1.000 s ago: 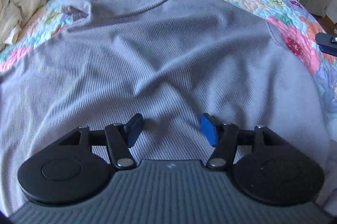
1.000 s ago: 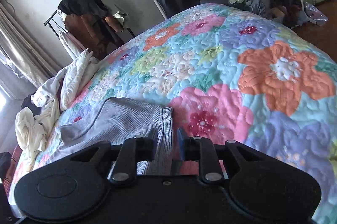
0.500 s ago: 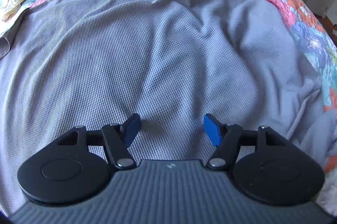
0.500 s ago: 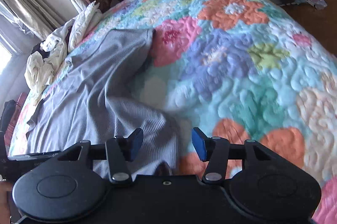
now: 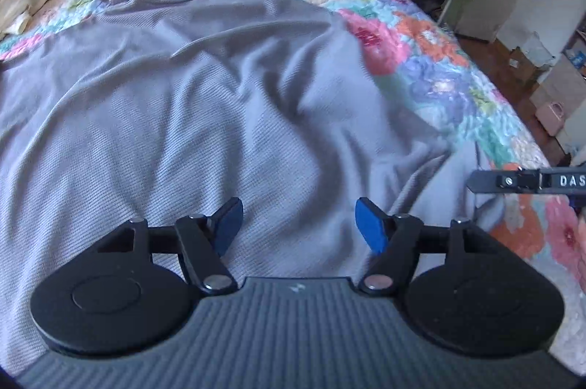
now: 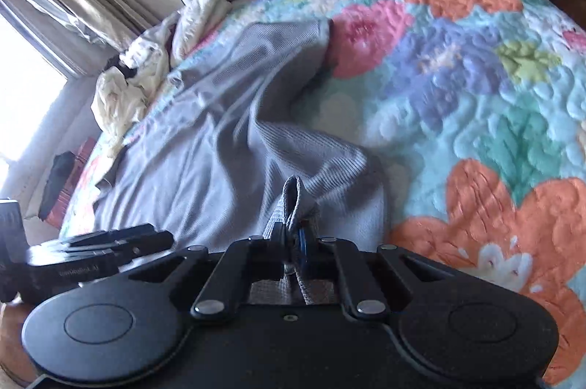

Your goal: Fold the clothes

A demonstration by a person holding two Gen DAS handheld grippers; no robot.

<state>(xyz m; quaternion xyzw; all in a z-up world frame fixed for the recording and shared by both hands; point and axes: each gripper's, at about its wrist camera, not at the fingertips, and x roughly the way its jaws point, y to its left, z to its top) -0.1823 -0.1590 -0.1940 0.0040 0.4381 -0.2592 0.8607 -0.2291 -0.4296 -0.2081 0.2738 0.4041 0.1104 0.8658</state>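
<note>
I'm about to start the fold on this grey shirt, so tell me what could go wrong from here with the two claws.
1. The right claw pinches only a thin fold of the grey shirt; a pull could slip it free.
2. The left claw is open over the cloth, holding nothing, so a one-sided lift may skew the fold.
3. The shirt lies wrinkled on the floral quilt, so creases could get folded in.

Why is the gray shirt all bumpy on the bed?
The gray shirt lies wrinkled on the flowery quilt, because the right claw pinches its edge into a raised fold. The left claw is open above it.
</note>
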